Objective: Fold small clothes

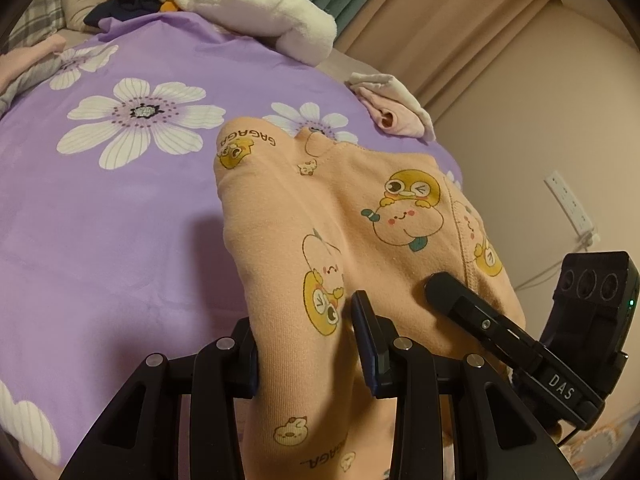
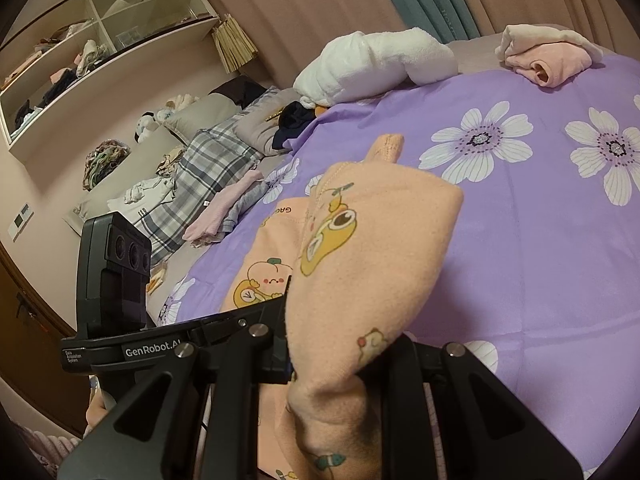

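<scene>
The peach garment [image 1: 360, 216], printed with cartoon ducks and "GAGAGA", hangs over the purple bed [image 1: 120, 208]. The left hand-held gripper [image 1: 306, 344] pinches its cloth; the right hand-held gripper [image 2: 332, 360], apparently clamped too, holds another fold, its frame reading "GenRobot.AI".

garment [image 1: 360, 216]: peach, cartoon print | bedsheet [image 1: 120, 200]: purple, white flowers

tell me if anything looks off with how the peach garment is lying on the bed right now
The peach garment is not flat: it is bunched and tented between the left gripper and the right gripper, and one narrow end sticks up. Nothing looks torn or spilled.
</scene>
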`<state>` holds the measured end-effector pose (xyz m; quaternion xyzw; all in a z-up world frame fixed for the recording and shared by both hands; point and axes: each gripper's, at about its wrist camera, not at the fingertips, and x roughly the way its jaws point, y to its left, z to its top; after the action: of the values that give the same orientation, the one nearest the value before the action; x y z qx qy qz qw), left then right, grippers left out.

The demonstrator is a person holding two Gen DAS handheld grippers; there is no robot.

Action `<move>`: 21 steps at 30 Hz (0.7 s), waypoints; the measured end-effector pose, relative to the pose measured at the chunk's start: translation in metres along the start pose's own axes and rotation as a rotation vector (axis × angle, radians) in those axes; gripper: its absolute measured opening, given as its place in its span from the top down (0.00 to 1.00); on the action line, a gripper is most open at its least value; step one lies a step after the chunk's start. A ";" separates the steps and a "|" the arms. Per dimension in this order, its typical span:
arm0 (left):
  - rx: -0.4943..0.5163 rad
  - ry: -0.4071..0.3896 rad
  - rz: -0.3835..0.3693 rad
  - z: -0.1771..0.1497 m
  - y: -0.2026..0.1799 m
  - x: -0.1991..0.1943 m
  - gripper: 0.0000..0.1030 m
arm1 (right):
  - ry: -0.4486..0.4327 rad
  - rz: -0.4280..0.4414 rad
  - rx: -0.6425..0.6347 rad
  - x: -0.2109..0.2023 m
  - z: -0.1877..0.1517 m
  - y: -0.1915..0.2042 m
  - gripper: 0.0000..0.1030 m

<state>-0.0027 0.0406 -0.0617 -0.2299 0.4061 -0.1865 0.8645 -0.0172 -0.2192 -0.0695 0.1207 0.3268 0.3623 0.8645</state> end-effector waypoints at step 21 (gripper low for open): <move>-0.003 0.006 0.005 0.013 0.016 0.008 0.66 | 0.027 0.000 -0.014 0.025 0.011 0.001 0.82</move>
<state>0.0149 0.0531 -0.0680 -0.2298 0.4096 -0.1843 0.8634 0.0026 -0.2004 -0.0729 0.1095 0.3360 0.3663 0.8608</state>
